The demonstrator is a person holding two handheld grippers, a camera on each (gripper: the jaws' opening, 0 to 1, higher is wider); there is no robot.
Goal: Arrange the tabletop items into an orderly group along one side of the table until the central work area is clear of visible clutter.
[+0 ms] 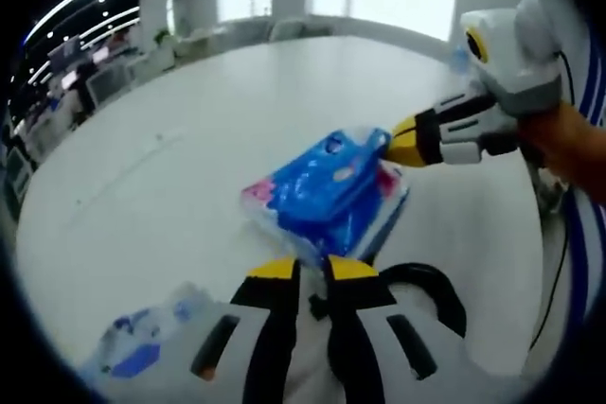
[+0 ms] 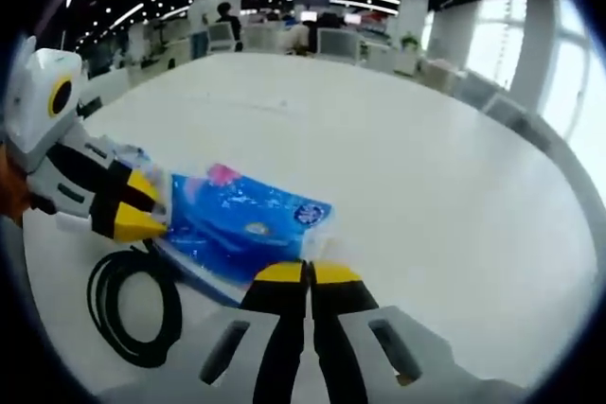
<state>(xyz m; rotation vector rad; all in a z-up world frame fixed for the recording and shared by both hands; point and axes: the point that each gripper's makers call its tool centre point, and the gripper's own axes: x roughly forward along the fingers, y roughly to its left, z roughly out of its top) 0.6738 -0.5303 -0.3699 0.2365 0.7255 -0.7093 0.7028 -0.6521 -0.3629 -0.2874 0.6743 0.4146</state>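
Blue tissue pack [image 1: 329,198] found lying flat on the white table [image 1: 189,158], near the edge closest to both tongs. Left gripper [image 1: 313,267] seen at the pack's near edge in the left gripper view, yellow-tipped jaws drawn nearly together with a thin fold of wrapper between them. Right gripper [image 1: 396,144] seen in the same view at the pack's opposite corner, jaws closed on the wrapper there. In the right gripper view, right gripper [image 2: 309,273] jaws pressed together at the pack's [image 2: 241,224] near edge; left gripper [image 2: 142,205] noted at the pack's left end, tips against the plastic. Coiled black cable [image 2: 133,305] observed on the table [image 2: 426,167] just beside the pack. Second plastic-wrapped packet [image 1: 142,352], clear with blue print, noted left of the left gripper.
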